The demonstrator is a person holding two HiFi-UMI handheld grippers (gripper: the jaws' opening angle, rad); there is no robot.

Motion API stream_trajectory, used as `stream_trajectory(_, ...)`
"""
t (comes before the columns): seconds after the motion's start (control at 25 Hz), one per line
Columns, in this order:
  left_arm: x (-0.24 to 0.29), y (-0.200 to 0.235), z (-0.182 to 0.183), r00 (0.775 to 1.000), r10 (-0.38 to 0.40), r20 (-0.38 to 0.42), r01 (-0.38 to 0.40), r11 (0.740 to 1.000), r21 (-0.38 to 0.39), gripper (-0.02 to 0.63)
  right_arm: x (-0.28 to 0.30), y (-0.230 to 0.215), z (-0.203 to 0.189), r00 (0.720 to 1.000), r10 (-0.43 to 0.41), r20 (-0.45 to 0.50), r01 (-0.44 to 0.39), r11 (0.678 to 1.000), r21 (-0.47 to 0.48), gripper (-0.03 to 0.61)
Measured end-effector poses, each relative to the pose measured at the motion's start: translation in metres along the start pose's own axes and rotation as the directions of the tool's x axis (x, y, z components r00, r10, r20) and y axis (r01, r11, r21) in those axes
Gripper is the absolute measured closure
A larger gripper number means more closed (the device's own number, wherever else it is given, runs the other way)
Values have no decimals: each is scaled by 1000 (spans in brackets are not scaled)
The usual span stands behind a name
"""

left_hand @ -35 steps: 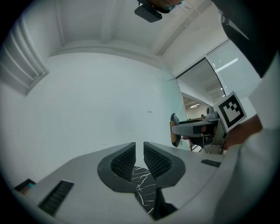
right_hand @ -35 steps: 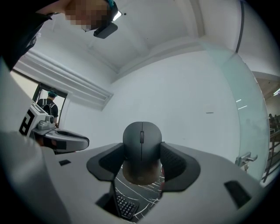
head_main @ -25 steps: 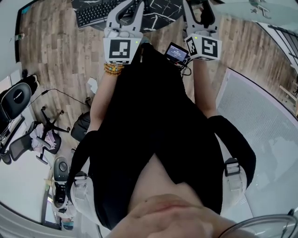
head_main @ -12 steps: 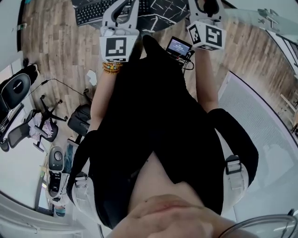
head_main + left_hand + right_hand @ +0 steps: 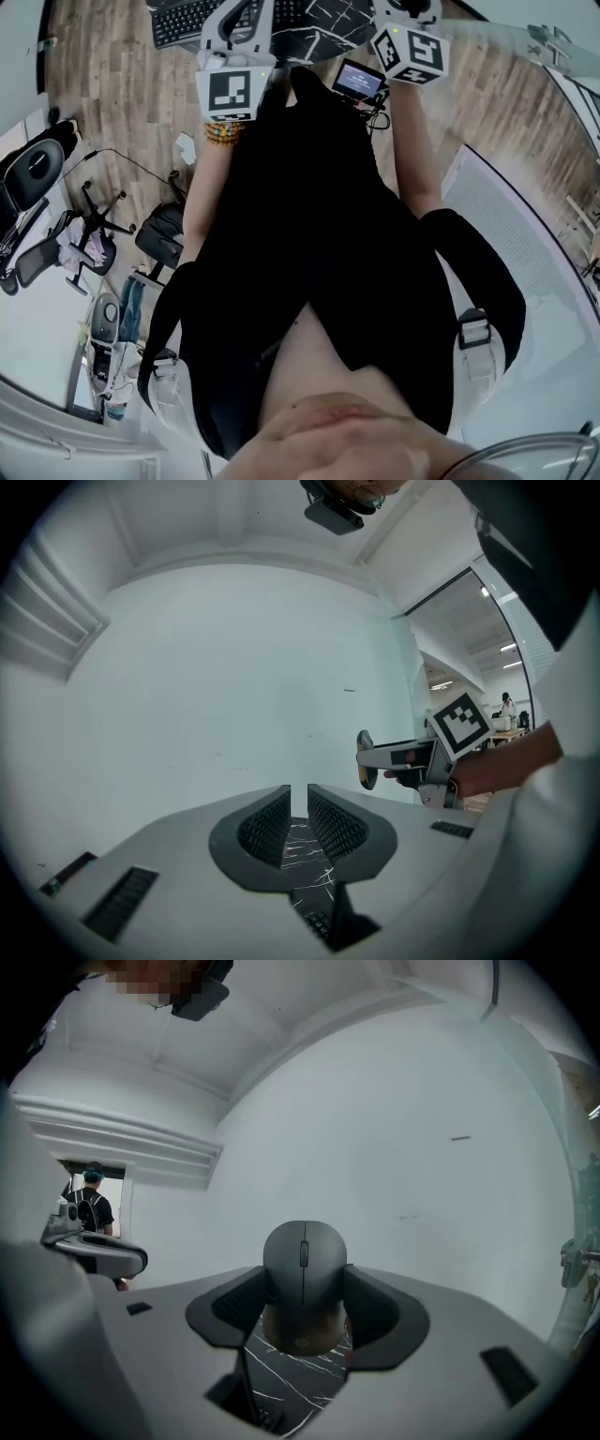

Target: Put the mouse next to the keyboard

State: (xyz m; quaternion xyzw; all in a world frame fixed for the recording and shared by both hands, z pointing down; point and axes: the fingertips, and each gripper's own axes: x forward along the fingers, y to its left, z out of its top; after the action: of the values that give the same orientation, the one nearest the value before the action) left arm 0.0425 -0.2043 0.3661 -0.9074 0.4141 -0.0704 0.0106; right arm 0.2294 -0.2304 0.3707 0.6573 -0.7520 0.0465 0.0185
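The mouse [image 5: 303,1279] sits nose-up between the right gripper's [image 5: 306,1309] jaws, clamped on both sides; the left gripper's [image 5: 298,819] jaws stand almost together.

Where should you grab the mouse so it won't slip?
By its two long sides, near the middle, with one jaw coming in from each side. The mouse is rounded on top and narrow across, and the right gripper already pinches it that way.
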Motion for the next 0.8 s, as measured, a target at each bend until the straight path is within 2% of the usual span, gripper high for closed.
stream_trajectory(0.44, 3, 7, -11, 999, 30, -30, -31, 999, -15, 552, 26, 4, -56, 992, 38, -122, -36, 999, 17, 311)
stream_trajectory(0.8, 5, 6, -16, 998, 50, -45, -50, 999, 2, 552, 37, -3, -102, 977, 55, -206, -44, 997, 61, 311)
